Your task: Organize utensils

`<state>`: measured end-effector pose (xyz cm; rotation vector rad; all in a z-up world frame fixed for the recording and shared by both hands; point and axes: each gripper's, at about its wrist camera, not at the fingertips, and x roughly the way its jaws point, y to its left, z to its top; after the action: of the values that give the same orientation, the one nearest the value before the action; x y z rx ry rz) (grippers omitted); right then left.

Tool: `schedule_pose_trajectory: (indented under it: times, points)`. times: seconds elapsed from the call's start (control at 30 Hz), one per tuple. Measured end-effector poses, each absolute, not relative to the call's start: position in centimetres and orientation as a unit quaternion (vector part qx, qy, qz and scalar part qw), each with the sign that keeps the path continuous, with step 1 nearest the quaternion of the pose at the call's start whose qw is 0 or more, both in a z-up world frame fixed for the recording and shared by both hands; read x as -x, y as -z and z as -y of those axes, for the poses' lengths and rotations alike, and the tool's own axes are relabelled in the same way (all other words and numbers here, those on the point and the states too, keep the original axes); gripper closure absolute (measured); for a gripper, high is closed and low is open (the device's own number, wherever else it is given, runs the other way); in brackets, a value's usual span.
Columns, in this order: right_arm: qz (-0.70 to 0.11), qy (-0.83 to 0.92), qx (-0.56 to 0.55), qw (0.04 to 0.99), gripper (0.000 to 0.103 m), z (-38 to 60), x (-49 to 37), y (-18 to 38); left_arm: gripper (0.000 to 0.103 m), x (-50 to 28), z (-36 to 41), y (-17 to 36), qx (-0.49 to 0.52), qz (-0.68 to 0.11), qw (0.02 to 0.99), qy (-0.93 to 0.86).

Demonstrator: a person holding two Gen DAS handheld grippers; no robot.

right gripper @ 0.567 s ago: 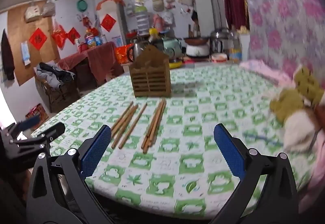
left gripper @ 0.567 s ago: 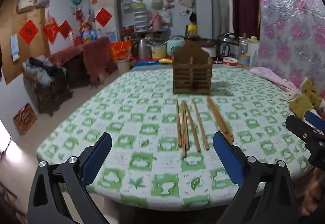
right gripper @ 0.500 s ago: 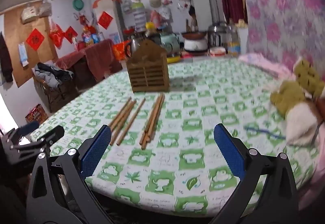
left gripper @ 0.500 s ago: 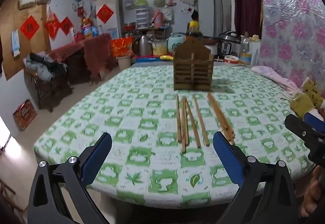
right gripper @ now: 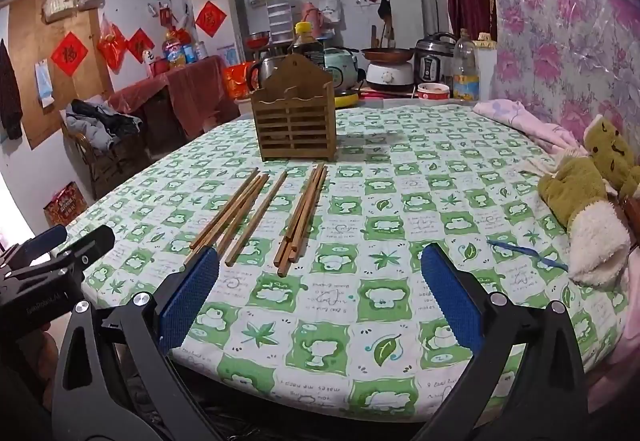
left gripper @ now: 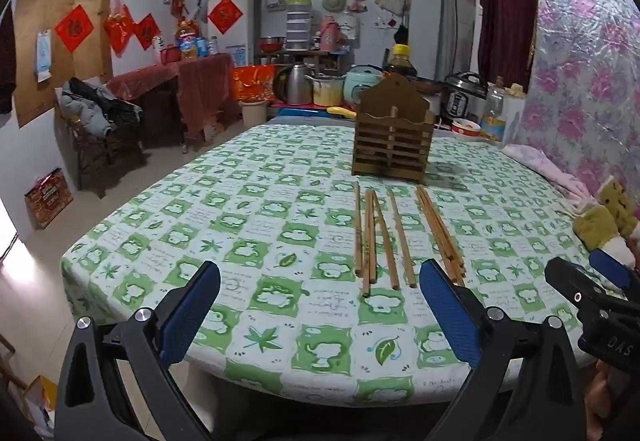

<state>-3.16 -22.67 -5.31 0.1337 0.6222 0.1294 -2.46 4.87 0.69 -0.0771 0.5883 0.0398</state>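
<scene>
Several wooden chopsticks [left gripper: 384,237] lie side by side on the green-and-white tablecloth [left gripper: 248,225], in front of a brown slatted wooden utensil holder [left gripper: 392,145] that stands upright. The chopsticks [right gripper: 264,213] and the holder [right gripper: 296,129] also show in the right wrist view. My left gripper [left gripper: 320,305] is open and empty above the table's near edge, short of the chopsticks' near ends. My right gripper [right gripper: 318,291] is open and empty, also just short of the chopsticks. Each gripper shows at the edge of the other's view.
A green plush toy [right gripper: 580,193] and a pink cloth [right gripper: 520,117] lie at the table's right side by the floral wall. Cookers, a kettle and bottles [left gripper: 464,97] stand behind the table. The table's rounded front edge is right under both grippers.
Both grippers have moved forward and slightly down toward the table, so the chopsticks sit closer to the fingertips. Both stay open and empty.
</scene>
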Motion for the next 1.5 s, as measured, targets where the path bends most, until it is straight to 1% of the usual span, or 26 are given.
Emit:
schedule_pose_trajectory:
  times: [0.03, 0.2, 0.33, 1.5]
  points:
    - [-0.299, -0.063, -0.062, 0.950, 0.006, 22.4, 3.8, 4.6, 0.006, 1.7, -2.8, 0.0, 0.034, -0.288, 0.957, -0.028]
    - [-0.284, -0.061, -0.057, 0.955, 0.006, 22.2, 4.0, 3.8, 0.006, 2.3, -2.5, -0.3, 0.025, -0.277, 0.960, -0.039]
    - [-0.280, -0.062, -0.050, 0.957, 0.006, 22.0, 3.8, 4.5, 0.006, 2.1, -1.7, -0.2, 0.016, -0.283, 0.958, -0.048]
    - [-0.287, -0.073, -0.051, 0.954, 0.006, 21.4, 3.4, 6.3, 0.006, 1.6, -1.5, 0.9, 0.007, -0.287, 0.956, -0.055]
